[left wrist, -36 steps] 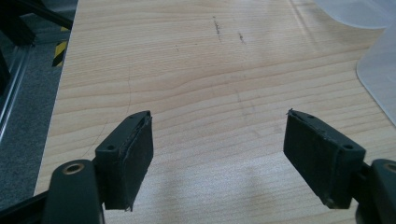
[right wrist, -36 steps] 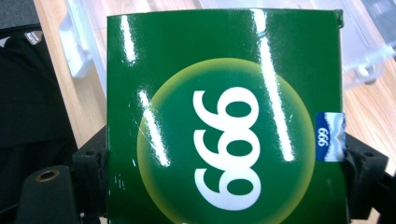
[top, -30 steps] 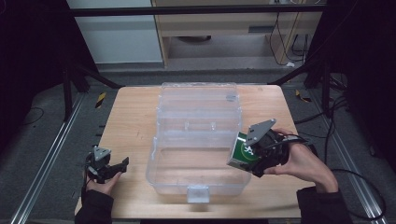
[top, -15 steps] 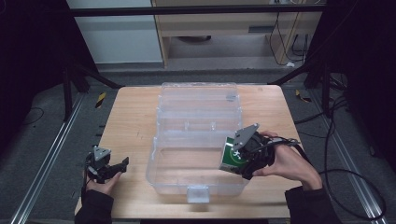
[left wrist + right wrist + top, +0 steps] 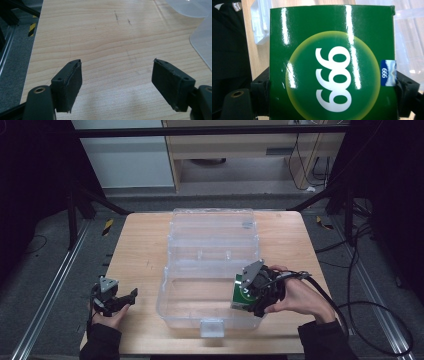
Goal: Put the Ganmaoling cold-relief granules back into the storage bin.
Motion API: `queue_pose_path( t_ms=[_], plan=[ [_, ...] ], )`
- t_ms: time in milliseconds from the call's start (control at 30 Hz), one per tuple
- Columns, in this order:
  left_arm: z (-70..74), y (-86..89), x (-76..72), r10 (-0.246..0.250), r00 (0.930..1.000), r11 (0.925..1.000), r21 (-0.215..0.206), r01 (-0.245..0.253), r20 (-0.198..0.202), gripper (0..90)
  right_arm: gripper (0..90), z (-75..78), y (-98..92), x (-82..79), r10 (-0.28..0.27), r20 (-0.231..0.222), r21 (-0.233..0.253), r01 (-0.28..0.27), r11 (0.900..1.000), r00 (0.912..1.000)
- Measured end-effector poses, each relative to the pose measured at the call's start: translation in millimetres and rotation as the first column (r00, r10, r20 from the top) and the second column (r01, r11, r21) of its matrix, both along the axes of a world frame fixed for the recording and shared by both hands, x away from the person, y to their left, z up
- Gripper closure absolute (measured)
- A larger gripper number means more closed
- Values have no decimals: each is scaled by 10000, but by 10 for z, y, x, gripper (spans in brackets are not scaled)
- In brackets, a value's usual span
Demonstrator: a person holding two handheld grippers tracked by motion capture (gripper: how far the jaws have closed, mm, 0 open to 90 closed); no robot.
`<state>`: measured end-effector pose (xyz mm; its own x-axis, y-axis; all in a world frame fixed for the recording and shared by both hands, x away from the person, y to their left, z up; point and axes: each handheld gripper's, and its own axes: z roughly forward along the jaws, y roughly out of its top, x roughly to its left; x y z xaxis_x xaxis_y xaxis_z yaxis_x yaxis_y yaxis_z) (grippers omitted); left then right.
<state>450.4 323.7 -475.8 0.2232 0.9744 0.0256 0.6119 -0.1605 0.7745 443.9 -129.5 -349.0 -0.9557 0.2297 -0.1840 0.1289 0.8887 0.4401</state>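
gripping a glossy green cardboard box printed with white numerals [image 5: 332,62] from both sides, the right hand-held gripper [image 5: 252,295] held it tilted over the right end of the near half of the clear plastic hinged case [image 5: 200,285], which lay open in the middle of the light wooden bench [image 5: 135,250]. the box sat at the case's right wall, apparently just above the floor of the tray; whether it touched could not be told. the left hand-held gripper [image 5: 117,82] rested near the bench's near left corner, jaws spread wide and holding nothing. the step in hand looked like placing the box inside the case. the next move probably called for lowering it flat and letting go.
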Motion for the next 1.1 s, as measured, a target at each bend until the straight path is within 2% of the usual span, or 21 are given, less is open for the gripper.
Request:
queue_pose_path(
  t_ms=[100, 267, 400, 467, 567, 867, 1100],
  plan=[
    [-2, -1, 1, 0, 10000, 10000, 7, 0, -2, 237, 160, -31, -22, 15, -53, -176, 218, 57, 9997, 9998],
    [-3, -5, 4, -11, 10000, 10000, 17, 11, -7, 238, 159, -123, -5, 16, 44, -224, -122, -47, 9999, 9997],
    [2, 2, 1, 10, 10000, 10000, -7, -10, 15, 238, 159, -162, 16, 36, 112, -286, -93, -115, 9999, 9995],
    [1, 4, 1, 5, 10000, 10000, -13, -5, 21, 238, 159, -205, 0, 62, 3, -459, 49, -1, 10000, 9989],
    [-4, 3, 6, 1, 10000, 10000, 0, -1, 0, 239, 158, -281, -25, 87, -87, -617, -93, 81, 9999, 9981],
    [-3, 2, 4, -4, 10000, 10000, 22, 4, -3, 240, 153, -487, -76, 167, -130, -1066, 106, 142, 9998, 9942],
    [-4, 3, 6, 1, 10000, 10000, 22, -1, -6, 240, 146, -546, -62, 186, -144, -1134, 15, 146, 9999, 9934]
  ],
)
